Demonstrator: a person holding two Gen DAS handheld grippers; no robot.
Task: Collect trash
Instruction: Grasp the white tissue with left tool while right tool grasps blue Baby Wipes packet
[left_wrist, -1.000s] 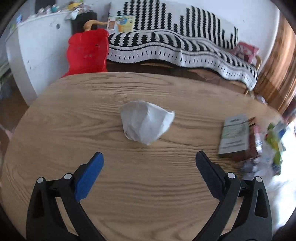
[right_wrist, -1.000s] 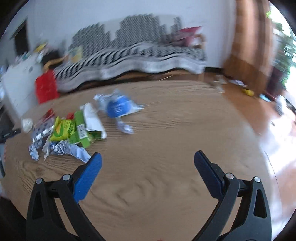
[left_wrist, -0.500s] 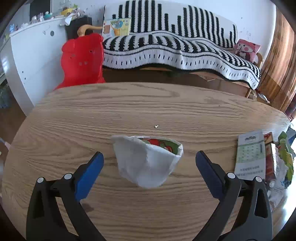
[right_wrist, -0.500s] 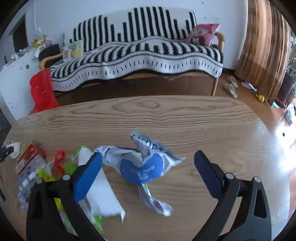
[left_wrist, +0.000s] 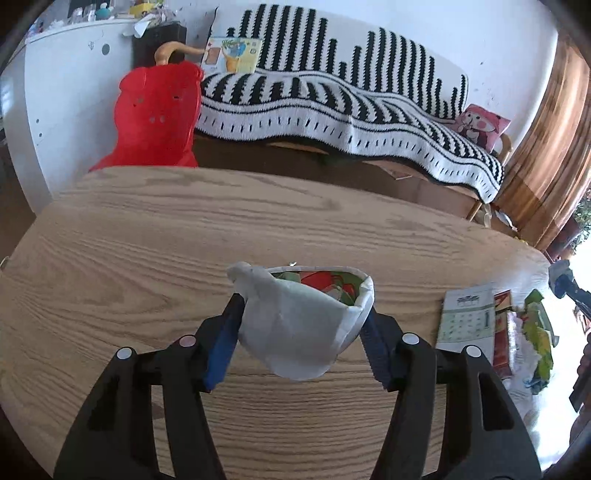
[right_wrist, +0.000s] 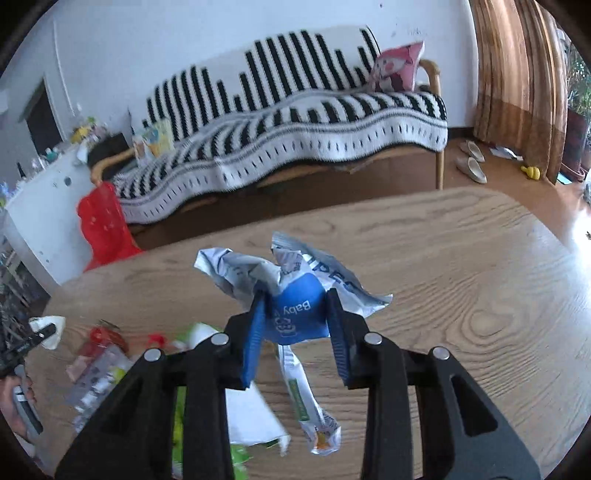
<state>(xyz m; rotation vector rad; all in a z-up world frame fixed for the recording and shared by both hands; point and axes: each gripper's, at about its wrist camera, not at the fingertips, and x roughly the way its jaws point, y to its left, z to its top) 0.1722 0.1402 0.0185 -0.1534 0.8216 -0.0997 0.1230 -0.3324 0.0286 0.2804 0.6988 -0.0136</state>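
Note:
In the left wrist view my left gripper (left_wrist: 299, 332) is shut on a white crumpled paper cup (left_wrist: 299, 328) with red and green print inside, held at the wooden table (left_wrist: 184, 240). In the right wrist view my right gripper (right_wrist: 295, 328) is shut on a crumpled blue and white baby-wipes wrapper (right_wrist: 295, 295). More wrappers lie below and left of it: a thin snack wrapper (right_wrist: 306, 406), a white packet (right_wrist: 251, 413) and a clear packet (right_wrist: 96, 373). The same pile (left_wrist: 517, 332) shows at the right of the left wrist view.
A sofa with a black and white striped blanket (left_wrist: 351, 103) stands behind the table. A red plastic chair (left_wrist: 155, 114) and a white cabinet (left_wrist: 66, 92) are at the back left. Brown curtains (right_wrist: 517, 85) hang at the right. Slippers (right_wrist: 469, 162) lie on the floor.
Both grippers have closed. The left one moved up to the paper cup and shut on it. The right one moved to the blue wrapper and shut on it.

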